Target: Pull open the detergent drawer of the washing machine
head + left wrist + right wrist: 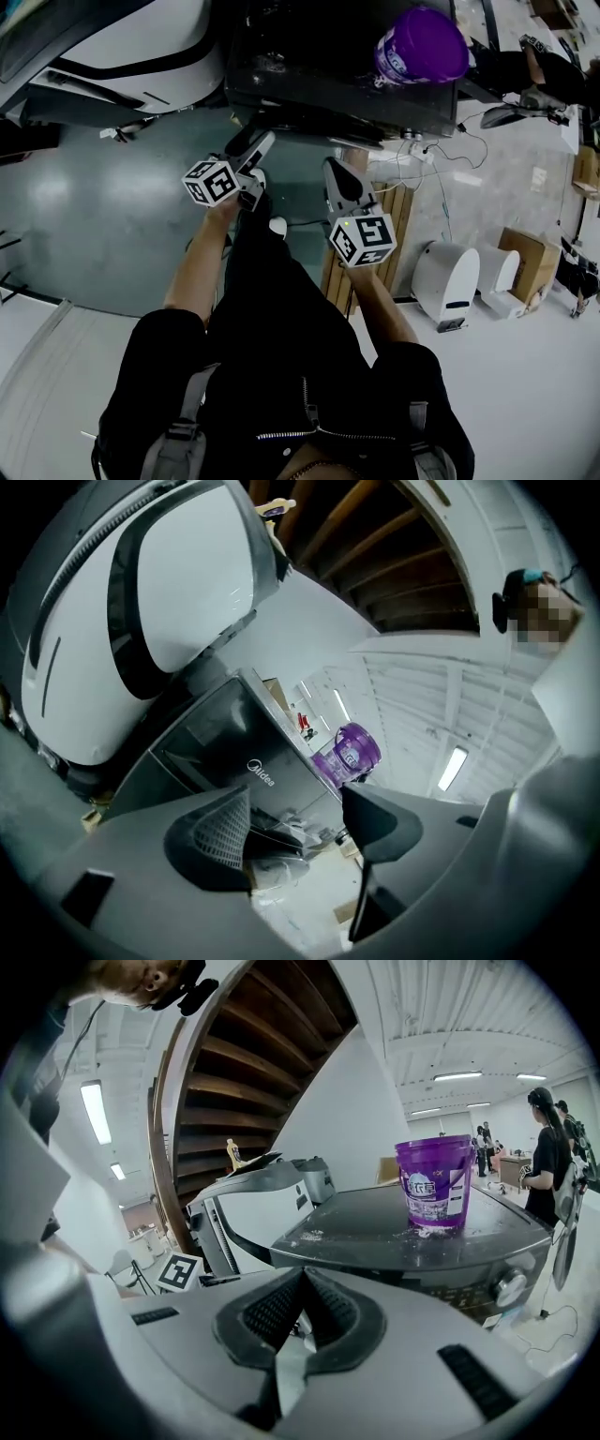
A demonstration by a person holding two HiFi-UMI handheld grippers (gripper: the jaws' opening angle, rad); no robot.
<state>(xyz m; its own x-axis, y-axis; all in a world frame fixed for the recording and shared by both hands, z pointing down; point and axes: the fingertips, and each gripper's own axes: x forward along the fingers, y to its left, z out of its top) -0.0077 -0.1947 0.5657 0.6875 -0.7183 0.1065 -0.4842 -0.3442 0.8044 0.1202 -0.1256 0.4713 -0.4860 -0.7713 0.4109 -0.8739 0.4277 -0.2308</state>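
The dark washing machine (337, 66) stands ahead of me with a purple bucket (422, 45) on its top. In the left gripper view its front panel carries a logo (262, 772), and left of the logo a dark drawer front (187, 747) sits flush with the panel. My left gripper (261, 142) is short of the machine's front edge. It (295, 817) is open, nothing between its pads. My right gripper (336, 171) hangs beside it, a little lower. It (302, 1283) is shut with nothing held, and it looks across the machine's top (412, 1227) toward the bucket (433, 1185).
A large white and black machine body (122, 47) fills the left. A wooden pallet (389, 211), white bins (445, 281), a cardboard box (530, 262) and cables lie on the floor to the right. People (548, 1157) stand far behind the machine. A control knob (511, 1286) shows on its front.
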